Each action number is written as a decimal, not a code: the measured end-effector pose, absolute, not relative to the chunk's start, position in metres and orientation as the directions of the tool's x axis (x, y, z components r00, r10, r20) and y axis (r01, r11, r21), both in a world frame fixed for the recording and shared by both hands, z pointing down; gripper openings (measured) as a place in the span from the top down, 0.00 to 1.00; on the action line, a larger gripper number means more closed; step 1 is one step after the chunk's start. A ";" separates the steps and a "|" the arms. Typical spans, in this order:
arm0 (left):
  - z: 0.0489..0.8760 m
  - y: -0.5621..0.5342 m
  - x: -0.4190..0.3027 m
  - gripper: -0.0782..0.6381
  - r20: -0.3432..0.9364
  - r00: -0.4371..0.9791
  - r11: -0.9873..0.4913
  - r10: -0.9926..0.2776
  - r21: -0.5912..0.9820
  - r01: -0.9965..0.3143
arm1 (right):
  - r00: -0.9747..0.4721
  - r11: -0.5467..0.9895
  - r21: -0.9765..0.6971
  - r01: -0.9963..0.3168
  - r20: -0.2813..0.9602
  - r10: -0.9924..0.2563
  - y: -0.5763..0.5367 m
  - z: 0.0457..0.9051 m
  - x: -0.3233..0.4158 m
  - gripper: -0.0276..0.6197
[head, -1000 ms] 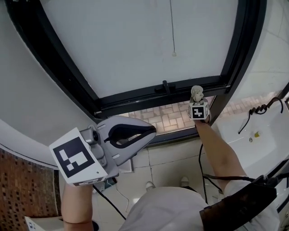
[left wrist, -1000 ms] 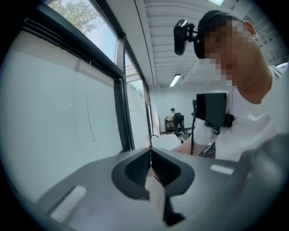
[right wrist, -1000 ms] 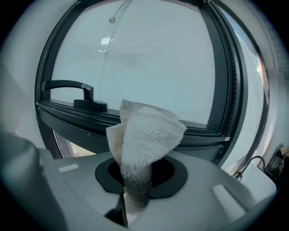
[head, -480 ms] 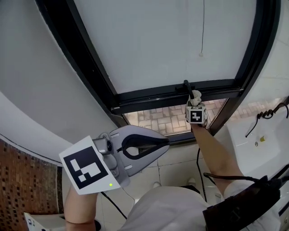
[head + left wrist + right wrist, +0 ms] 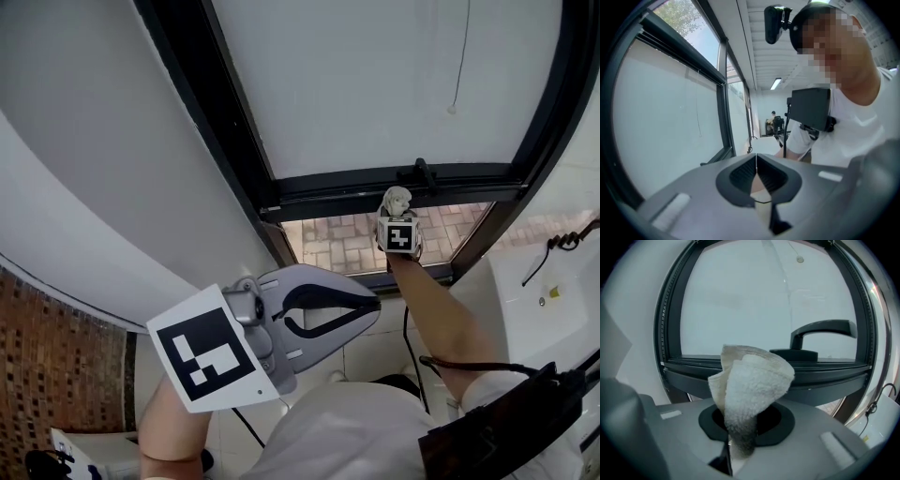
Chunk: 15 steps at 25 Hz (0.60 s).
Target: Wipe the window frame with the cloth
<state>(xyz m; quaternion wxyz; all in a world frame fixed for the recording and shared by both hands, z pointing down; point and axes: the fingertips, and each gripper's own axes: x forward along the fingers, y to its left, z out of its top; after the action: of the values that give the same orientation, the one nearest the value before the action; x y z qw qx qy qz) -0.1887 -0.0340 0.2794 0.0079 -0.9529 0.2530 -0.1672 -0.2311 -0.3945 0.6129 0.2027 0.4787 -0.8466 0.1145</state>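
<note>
To the left of my left gripper runs a plain grey wall, with brown tiling low beneath it. That gripper hangs well short of the window, jaws pressed together on nothing, pointing to the right.

Ahead of and above both grippers the dark window frame encloses a white pane. Below its bottom rail a strip of brick paving shows through.

My right gripper is raised toward that rail, pinching the cloth. The cloth stands up from the jaws in a loose cone, its top level with the rail and just left of the handle. I cannot tell whether it touches the frame.

The handle juts out just to the right of the cloth. A thin cord with a bead hangs over the pane above it.

The rail runs bare left of the cloth as far as the frame's upright. Farther right, past the frame's right side, sits a white basin with a dark cable on its edge.
</note>
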 end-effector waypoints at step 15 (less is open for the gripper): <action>0.283 -0.007 -0.213 0.86 0.315 0.790 -0.845 -0.526 -0.091 -0.526 | -0.654 0.688 -0.127 -0.715 0.470 -0.593 -0.321 0.619 -0.386 0.85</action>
<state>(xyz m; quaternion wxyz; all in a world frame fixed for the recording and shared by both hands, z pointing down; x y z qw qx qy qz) -0.2134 -0.0065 0.2835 -0.0008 -0.9461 0.2780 -0.1664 -0.3862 -0.3215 0.6192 0.2002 0.3645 -0.8966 0.1520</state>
